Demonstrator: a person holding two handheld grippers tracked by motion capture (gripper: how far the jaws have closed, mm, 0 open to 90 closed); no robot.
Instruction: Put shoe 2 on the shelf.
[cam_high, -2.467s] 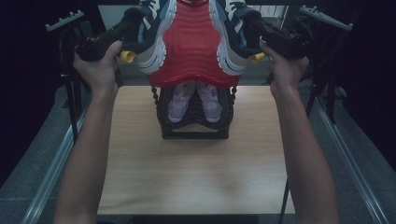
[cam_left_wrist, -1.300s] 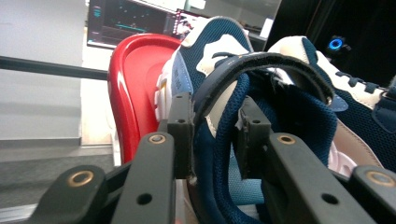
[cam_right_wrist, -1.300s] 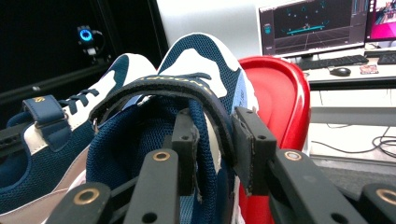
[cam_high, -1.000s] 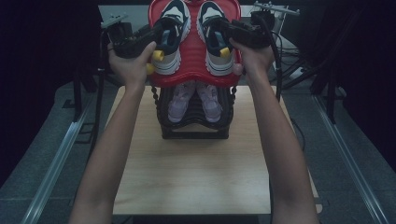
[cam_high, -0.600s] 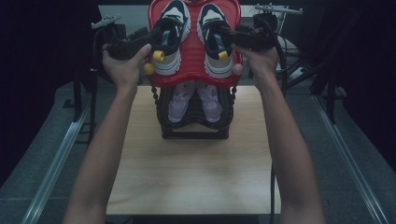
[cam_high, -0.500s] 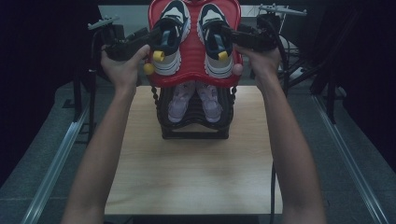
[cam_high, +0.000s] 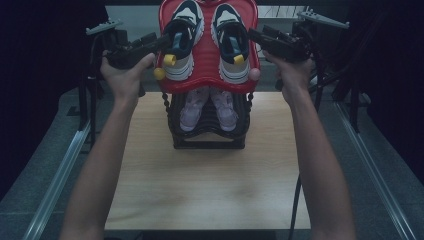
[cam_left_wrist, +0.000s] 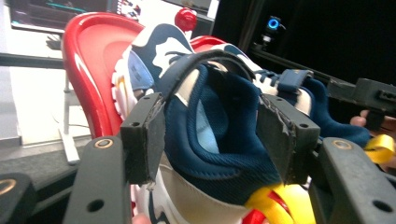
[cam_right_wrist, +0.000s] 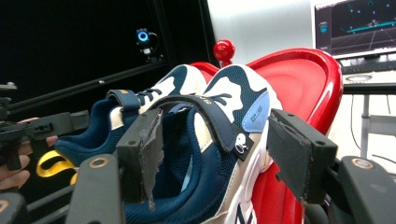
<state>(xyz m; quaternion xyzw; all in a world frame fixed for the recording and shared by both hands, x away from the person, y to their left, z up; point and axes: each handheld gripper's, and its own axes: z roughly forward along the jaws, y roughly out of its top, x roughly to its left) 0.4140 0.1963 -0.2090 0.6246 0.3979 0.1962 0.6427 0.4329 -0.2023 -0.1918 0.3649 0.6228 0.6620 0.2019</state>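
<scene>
On the red rack's upper tier (cam_high: 207, 82), above the counter (cam_high: 210, 180), a pair of navy-and-white shoes is set, toes pointing away. The left shoe (cam_high: 182, 37) is flanked at its heel by the left tool (cam_high: 167, 42), the right shoe (cam_high: 231, 42) by the right tool (cam_high: 252, 35); both tools have just been spread, and nothing is pinched (the tongue lettering cannot be read).

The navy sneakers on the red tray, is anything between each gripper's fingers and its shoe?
Nothing visible. The left gripper has its fingers open on either side of the heel collar of the left sneaker, and the right gripper likewise straddles the right sneaker. Both shoes sit on the red tray.
</scene>
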